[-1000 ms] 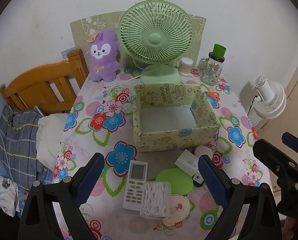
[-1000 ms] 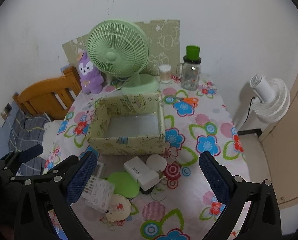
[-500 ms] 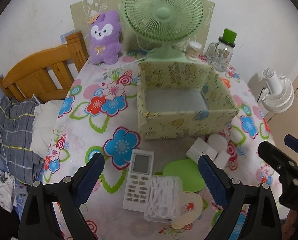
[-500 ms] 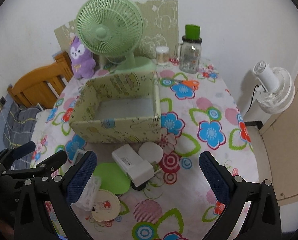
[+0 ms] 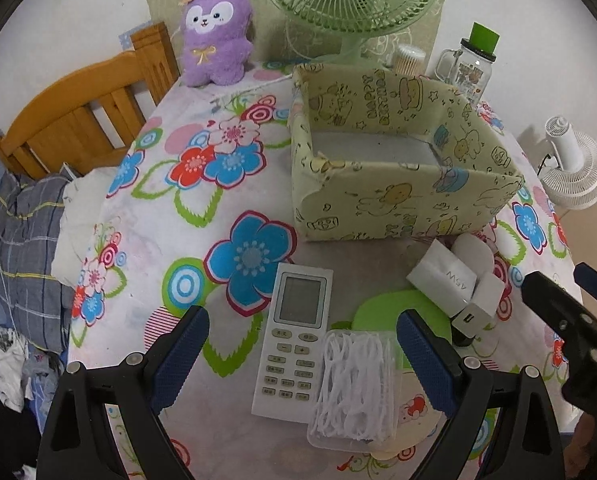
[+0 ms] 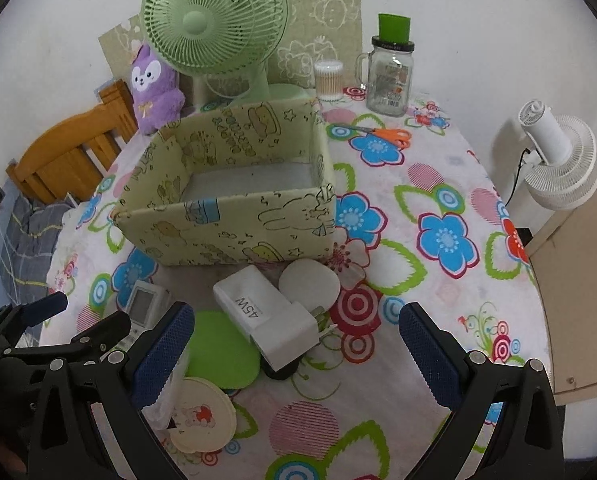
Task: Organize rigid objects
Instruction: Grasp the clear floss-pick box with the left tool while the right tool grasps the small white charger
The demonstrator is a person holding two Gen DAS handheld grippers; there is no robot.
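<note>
An open yellow-green patterned box (image 5: 402,200) (image 6: 226,224) stands on the flowered table, empty inside. In front of it lie a white remote (image 5: 294,336) (image 6: 140,306), a clear case of white picks (image 5: 354,388), a green lid (image 6: 222,354) (image 5: 382,312), a white 45W charger (image 6: 266,316) (image 5: 446,280), a white round disc (image 6: 309,285) and a cream round lid with a bear (image 6: 202,412). My left gripper (image 5: 302,344) is open above the remote and case. My right gripper (image 6: 294,344) is open above the charger.
A green fan (image 6: 214,20), a purple plush (image 5: 216,32), a jar with a green cap (image 6: 390,72), a cotton-swab tub (image 6: 329,80) and orange scissors (image 6: 390,135) stand behind the box. A wooden bed frame (image 5: 82,120) is left, a white fan (image 6: 558,160) right.
Both grippers have moved forward and down toward the pile in front of the box, so the objects look larger. Nothing on the table has moved.
</note>
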